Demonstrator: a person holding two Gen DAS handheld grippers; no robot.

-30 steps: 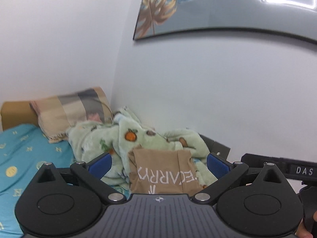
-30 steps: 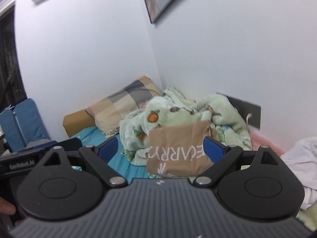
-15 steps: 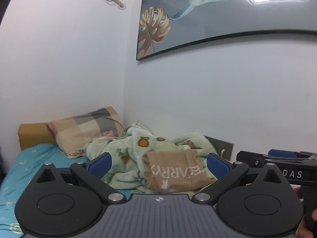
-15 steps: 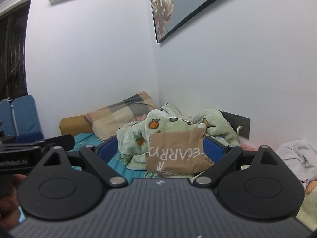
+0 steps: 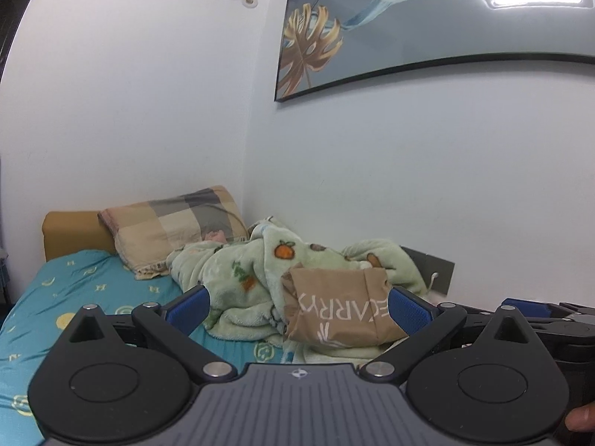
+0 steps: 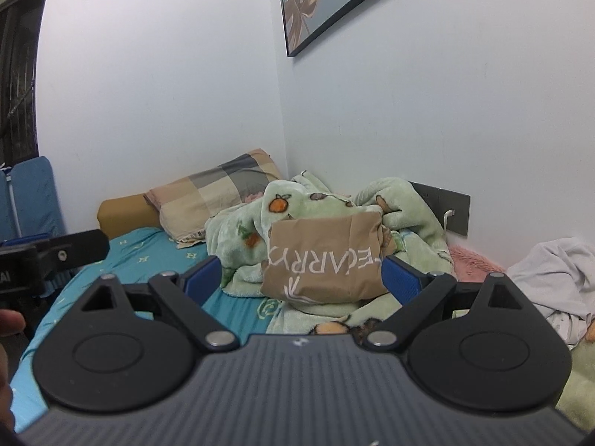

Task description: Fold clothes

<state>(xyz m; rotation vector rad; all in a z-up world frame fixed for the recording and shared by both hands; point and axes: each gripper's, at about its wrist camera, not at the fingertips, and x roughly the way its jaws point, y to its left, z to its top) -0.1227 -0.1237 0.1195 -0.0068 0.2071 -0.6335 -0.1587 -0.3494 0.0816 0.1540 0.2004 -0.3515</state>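
Observation:
A folded tan garment (image 5: 340, 306) (image 6: 325, 260) with white lettering leans on a rumpled green fleece blanket (image 5: 241, 275) (image 6: 316, 204) on the bed. My left gripper (image 5: 297, 306) is open, held back from the garment with nothing between its blue fingertips. My right gripper (image 6: 301, 275) is open too, empty, also short of the garment. The other gripper's body shows at the right edge of the left wrist view and the left edge of the right wrist view.
A checked pillow (image 5: 174, 223) (image 6: 215, 189) lies at the head of the teal sheet (image 5: 74, 290) (image 6: 148, 256). White clothes (image 6: 554, 271) are heaped at the right. White walls with a framed picture (image 5: 427, 18) close the corner behind. A blue chair (image 6: 29, 197) stands left.
Both grippers have drawn back and tilted upward from the folded garment, so more wall and the picture now show. Both stayed open and empty.

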